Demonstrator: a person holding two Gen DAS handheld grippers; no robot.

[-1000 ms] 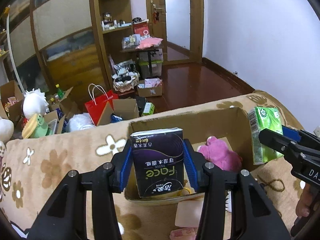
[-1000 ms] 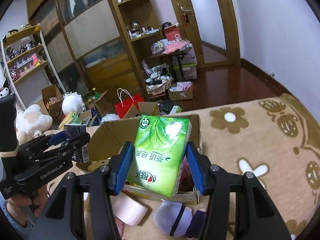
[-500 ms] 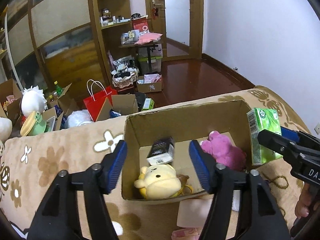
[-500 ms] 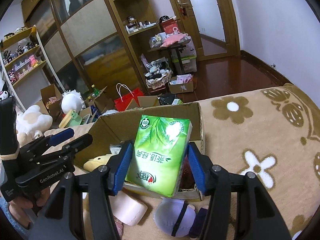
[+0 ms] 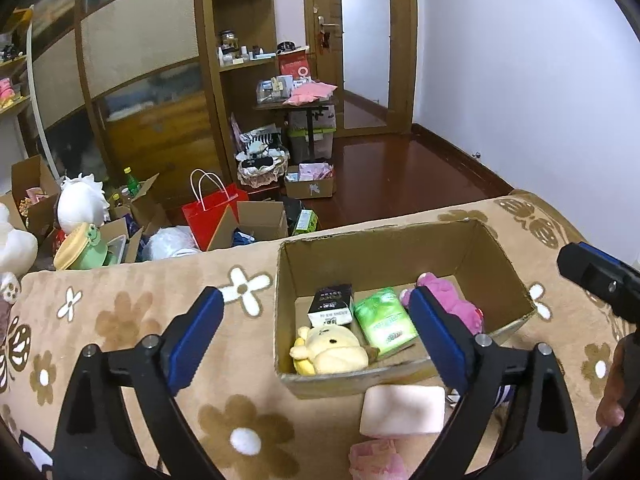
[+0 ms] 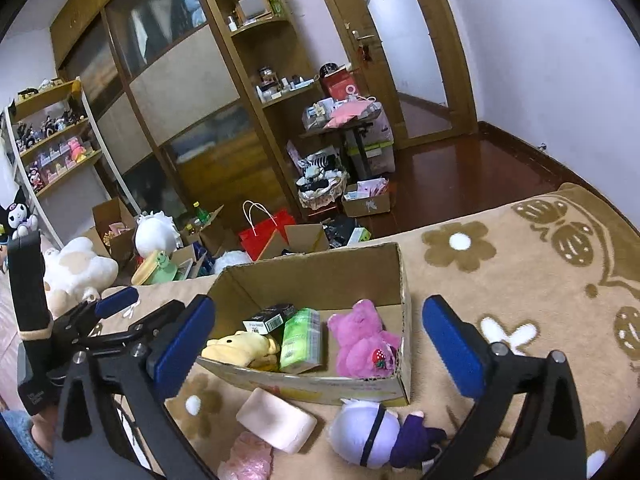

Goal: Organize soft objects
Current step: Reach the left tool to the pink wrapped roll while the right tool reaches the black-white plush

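Left tongs point(image 5: 316, 332): spread wide, nothing between the blue pads, held above the near-left part of the cardboard box point(image 5: 400, 236).
Right tongs point(image 6: 318, 342): spread wide too, nothing held, poised above the box's near wall.
Step in hand: judging by both tongs being empty over the box, a drop-off looks complete and the next pick-up is due.
In the box: black tissue pack point(image 5: 332, 306), green tissue pack point(image 5: 384, 320), yellow plush point(image 5: 332, 350), pink plush point(image 6: 362, 338), all lying on the box floor.
Left to gather: a cream pad point(image 6: 276, 420), a pink fluffy item point(image 6: 246, 458) and a white-and-purple doll point(image 6: 376, 432), all on the flowered blanket point(image 6: 500, 280) just outside the box's near wall.
Position relative to tongs: these three lie below and nearer than the tips; the doll sits between the right tongs' arms, the cream pad beside the left tongs' right arm.
Next move: probably lower and draw back one pair of tongs, straddle a soft item, then squeeze gently.
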